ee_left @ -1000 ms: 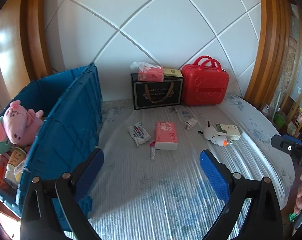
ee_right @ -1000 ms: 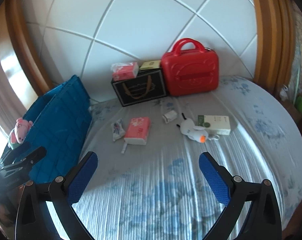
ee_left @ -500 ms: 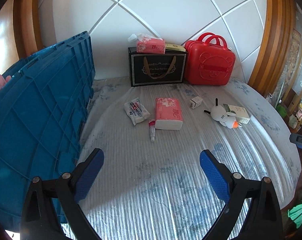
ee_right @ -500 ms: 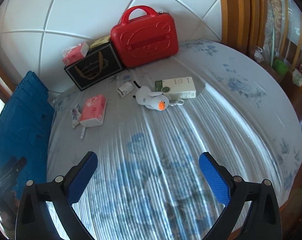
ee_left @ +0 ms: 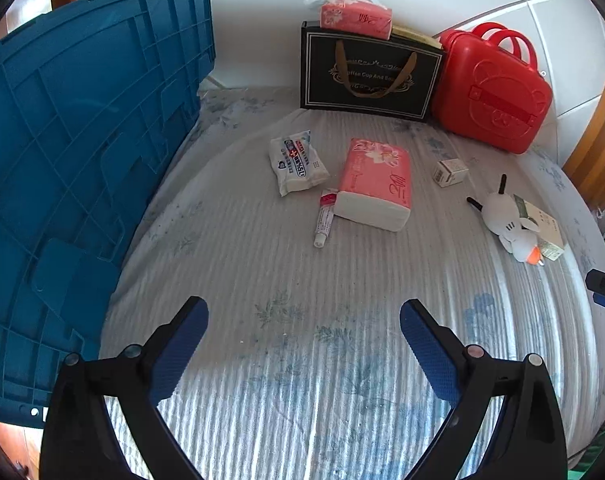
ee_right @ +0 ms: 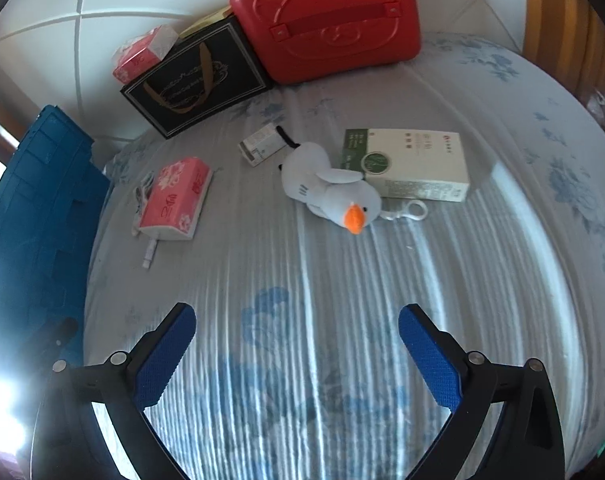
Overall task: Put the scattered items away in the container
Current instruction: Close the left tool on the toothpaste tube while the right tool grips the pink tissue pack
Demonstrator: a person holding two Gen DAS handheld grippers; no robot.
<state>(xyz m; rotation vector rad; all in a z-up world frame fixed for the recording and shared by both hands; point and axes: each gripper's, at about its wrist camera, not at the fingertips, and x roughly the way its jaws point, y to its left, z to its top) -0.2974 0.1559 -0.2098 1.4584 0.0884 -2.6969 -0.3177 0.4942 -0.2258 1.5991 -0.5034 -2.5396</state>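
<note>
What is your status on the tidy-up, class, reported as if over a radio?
Left gripper open, empty. Right gripper open, empty, facing plush duck. Pink tissue pack, tube, boxes not yet in blue crate. Nothing in the way.

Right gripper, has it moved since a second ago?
Yes. The right gripper has advanced toward the plush duck, which, like the red case, now looms larger.

Round bed (ee_left: 302, 360) in blue-flowered sheet, white padded headboard (ee_left: 262, 20), wooden trim (ee_right: 562, 12)

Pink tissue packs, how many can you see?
2. One tissue pack lies flat on the bed beside a small tube; the other sits on top of the black gift bag. More may be hidden.
</note>
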